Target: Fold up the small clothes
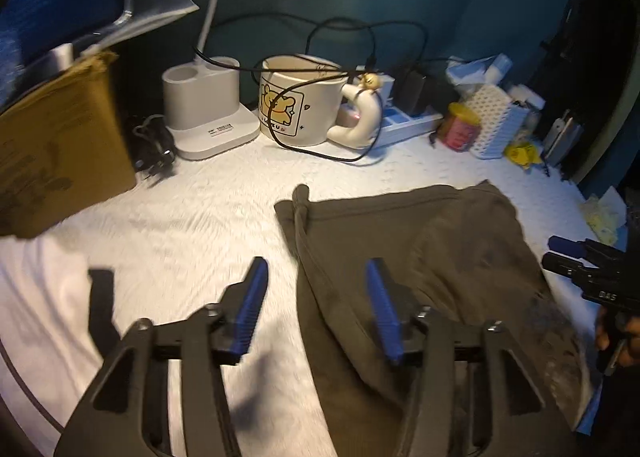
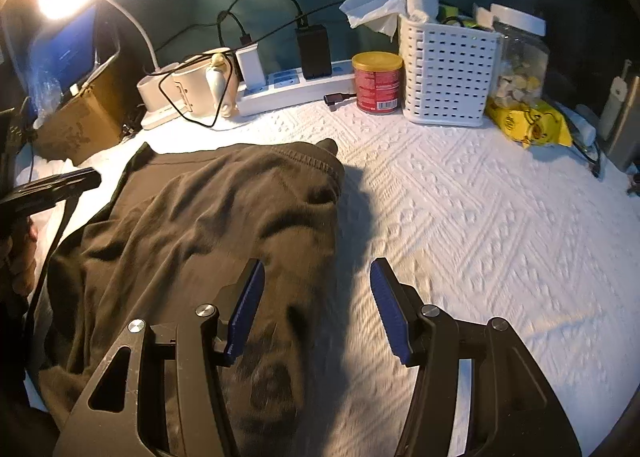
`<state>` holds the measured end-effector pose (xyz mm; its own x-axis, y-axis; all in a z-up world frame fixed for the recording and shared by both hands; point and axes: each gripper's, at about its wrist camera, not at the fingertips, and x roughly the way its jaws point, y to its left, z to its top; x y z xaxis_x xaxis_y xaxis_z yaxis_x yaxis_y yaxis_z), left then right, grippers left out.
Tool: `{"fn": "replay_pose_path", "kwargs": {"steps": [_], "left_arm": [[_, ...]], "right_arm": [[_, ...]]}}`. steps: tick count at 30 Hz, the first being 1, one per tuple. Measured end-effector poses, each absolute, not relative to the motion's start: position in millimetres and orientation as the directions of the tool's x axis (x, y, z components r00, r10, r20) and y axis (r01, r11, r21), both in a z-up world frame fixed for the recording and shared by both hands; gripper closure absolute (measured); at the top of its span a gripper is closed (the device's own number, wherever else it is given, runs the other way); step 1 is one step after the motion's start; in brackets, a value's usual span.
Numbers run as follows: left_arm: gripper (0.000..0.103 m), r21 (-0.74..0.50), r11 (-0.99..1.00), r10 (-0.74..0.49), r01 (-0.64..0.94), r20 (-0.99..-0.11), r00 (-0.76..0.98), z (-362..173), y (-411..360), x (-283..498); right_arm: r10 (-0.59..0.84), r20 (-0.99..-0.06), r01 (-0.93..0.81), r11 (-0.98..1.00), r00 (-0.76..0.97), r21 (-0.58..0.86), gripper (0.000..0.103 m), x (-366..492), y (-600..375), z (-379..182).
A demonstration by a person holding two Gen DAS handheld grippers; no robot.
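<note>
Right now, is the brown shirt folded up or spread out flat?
Partly folded: the brown shirt lies doubled over and wrinkled on the white cover, one layer on another. Neither tongs hold it.

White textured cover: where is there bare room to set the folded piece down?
Free: the wide patch right of the dark olive garment, in front of the white slotted basket, and the strip left of the garment, in front of the cream bear mug. The back edge is crowded with cables, power strip and red tin.
</note>
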<state>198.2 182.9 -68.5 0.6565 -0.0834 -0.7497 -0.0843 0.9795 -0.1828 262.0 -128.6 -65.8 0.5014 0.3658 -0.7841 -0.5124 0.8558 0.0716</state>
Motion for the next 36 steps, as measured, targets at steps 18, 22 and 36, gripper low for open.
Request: {"fn": "replay_pose_path", "kwargs": {"steps": [18, 22, 36], "left_arm": [[0.05, -0.248, 0.968, -0.217, 0.039, -0.75, 0.624, -78, 124, 99], [0.05, -0.281, 0.958, -0.263, 0.064, -0.762, 0.591, -87, 112, 86], [0.101, -0.315, 0.948, -0.272, 0.05, -0.715, 0.644, -76, 103, 48]], "right_arm": [[0.371, -0.758, -0.503, 0.862, 0.536, 0.066, 0.045, 182, -153, -55], [0.371, -0.753, -0.498, 0.865, 0.544, 0.066, 0.045, 168, -159, -54], [0.359, -0.763, -0.475, 0.876, 0.537, 0.078, 0.045, 138, -179, -64]]}}
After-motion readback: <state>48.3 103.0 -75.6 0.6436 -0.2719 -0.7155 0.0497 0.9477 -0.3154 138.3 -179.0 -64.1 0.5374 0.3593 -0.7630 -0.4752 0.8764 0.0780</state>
